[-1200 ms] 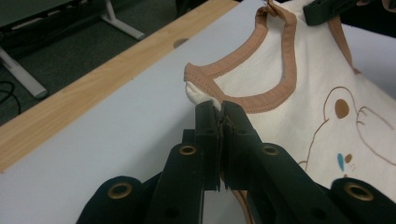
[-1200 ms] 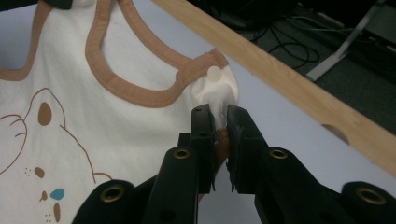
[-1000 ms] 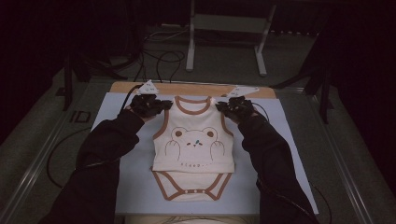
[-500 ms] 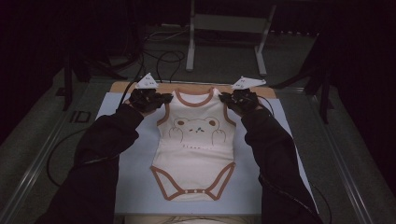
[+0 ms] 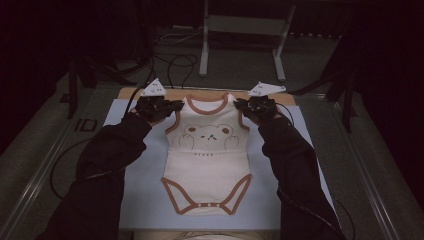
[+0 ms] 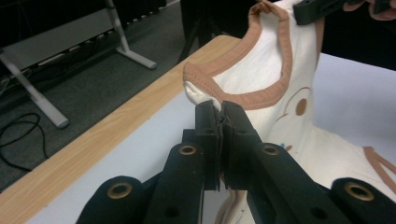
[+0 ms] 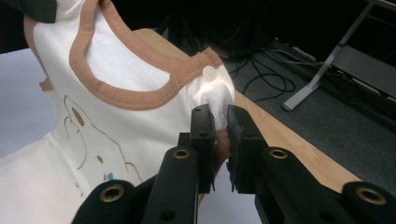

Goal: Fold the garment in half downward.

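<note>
A cream baby bodysuit with brown trim and a bear print hangs by its shoulders over the pale blue mat, its lower part lying on the mat. My left gripper is shut on the garment's left shoulder strap. My right gripper is shut on the other shoulder strap, beside a white snap button. In the left gripper view my jaws pinch the fabric, and in the right gripper view the black jaws press cloth between them. The neckline is stretched between both grippers.
The mat lies on a wooden board whose far edge shows beyond the garment. Past the table stand a metal stand's legs and loose cables on the dark floor. A metal rail runs along the table's left side.
Both grippers have carried the bodysuit's shoulders farther away and slightly up. The garment has slid along the mat and its upper part is lifted and stretched.
</note>
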A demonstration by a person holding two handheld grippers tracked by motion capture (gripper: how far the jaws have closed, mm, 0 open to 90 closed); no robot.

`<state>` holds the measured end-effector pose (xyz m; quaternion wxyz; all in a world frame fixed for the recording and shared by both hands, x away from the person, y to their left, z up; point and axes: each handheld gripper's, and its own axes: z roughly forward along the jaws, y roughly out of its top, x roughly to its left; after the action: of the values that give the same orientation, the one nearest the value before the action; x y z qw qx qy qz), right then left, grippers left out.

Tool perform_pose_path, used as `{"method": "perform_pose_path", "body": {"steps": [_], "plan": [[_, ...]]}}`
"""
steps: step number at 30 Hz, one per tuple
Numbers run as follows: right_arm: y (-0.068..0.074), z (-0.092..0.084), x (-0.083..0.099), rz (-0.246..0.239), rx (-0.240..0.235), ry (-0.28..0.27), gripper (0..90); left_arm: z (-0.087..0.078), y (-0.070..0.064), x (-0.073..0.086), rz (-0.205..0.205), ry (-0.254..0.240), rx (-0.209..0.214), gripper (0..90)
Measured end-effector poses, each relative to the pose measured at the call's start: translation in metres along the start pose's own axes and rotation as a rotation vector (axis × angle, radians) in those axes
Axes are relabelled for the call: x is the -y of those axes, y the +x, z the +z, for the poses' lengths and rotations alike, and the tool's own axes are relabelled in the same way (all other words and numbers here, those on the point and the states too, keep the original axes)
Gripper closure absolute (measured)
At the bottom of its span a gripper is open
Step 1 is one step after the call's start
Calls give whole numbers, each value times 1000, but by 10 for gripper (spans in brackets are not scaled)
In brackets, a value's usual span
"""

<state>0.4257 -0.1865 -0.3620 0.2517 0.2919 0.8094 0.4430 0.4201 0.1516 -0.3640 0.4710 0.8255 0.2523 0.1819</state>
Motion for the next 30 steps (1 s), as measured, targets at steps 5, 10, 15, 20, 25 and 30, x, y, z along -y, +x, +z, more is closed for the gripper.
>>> {"method": "perform_pose_path", "body": {"steps": [5, 10, 15, 20, 25, 30], "plan": [[10, -5, 11, -9, -12, -3, 818, -5, -10, 10, 2, -10, 32, 870], [16, -11, 20, -1, -29, -8, 818, -9, -16, 17, 4, -12, 45, 870], [25, -18, 28, -9, -46, -13, 818, -13, -25, 23, 8, -8, 53, 870], [31, -24, 36, -6, -60, -23, 818, -16, -29, 29, 3, -14, 69, 870], [38, -29, 42, -9, -73, -27, 818, -20, -35, 34, 7, -19, 81, 870], [44, -34, 50, 4, -88, -34, 817, -22, -41, 40, 13, -17, 86, 870]]}}
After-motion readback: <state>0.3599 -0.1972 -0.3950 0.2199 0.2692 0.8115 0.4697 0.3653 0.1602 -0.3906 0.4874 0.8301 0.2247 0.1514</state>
